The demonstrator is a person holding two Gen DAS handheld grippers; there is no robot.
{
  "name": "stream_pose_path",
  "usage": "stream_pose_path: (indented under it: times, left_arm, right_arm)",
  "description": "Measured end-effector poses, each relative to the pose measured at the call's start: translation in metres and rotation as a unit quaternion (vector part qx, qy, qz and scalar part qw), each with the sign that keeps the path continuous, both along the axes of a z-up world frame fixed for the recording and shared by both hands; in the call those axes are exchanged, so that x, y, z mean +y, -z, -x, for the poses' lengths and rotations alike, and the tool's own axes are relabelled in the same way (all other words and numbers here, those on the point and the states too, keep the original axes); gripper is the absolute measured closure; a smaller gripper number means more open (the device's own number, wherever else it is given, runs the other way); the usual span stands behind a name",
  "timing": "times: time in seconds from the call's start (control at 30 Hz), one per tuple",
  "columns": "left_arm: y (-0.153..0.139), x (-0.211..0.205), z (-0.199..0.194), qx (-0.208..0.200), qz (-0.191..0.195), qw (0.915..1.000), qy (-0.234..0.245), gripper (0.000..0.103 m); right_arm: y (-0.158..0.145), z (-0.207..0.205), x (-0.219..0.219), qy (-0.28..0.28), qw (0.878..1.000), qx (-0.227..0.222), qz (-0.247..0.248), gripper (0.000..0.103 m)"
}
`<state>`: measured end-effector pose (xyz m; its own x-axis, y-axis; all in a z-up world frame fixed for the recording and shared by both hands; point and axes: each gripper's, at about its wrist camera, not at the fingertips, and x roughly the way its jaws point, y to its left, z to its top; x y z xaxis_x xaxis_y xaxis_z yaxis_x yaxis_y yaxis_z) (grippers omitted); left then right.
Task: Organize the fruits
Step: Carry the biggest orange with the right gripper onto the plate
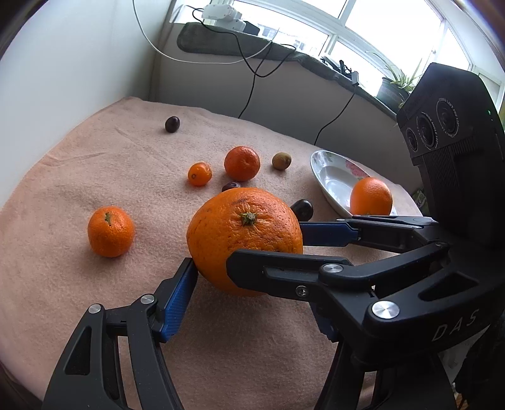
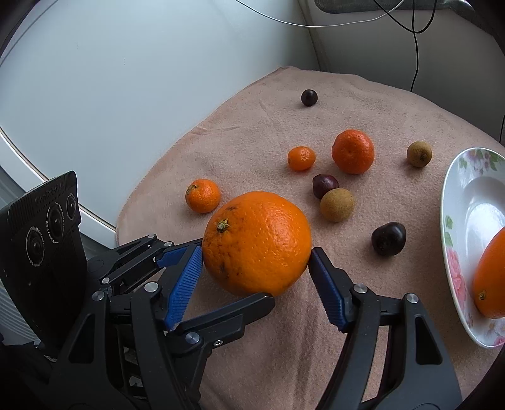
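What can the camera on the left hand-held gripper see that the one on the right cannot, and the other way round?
Only the left view shows the window, the potted plant on the sill, and white devices with cables.

Only the right view shows a second brownish fruit beside a dark one, and a white curved surface beside the cloth.

Both show the big orange gripped between the blue pads of both hand-held grippers, smaller oranges, dark fruits, the pink cloth, and the flowered plate holding another orange.

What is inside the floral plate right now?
One orange lies in the floral plate, against its near rim. The rest of the bowl that shows is bare white. The plate's right part runs out of both views, so anything there cannot be seen.
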<state>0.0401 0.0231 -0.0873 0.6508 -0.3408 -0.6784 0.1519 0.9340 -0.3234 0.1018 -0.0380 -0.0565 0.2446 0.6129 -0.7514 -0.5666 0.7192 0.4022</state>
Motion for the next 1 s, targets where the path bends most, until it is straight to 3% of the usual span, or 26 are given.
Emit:
stream_pose_path:
  times: [0.47,1.0]
  left_arm:
    - [-0.027,-0.034,-0.023,-0.036,-0.006,0.9989,0.031,0.036]
    - [-0.041,-0.090,-0.079,-0.054,-0.008,0.9956,0.076,0.036]
  right_arm:
    - [-0.029,-0.015,-0.040,0.036,0.999,-0.035,-0.004,0.030]
    - [-0.044,-0.057,-0.107,0.093,0.994,-0.054,-0.007,0.030]
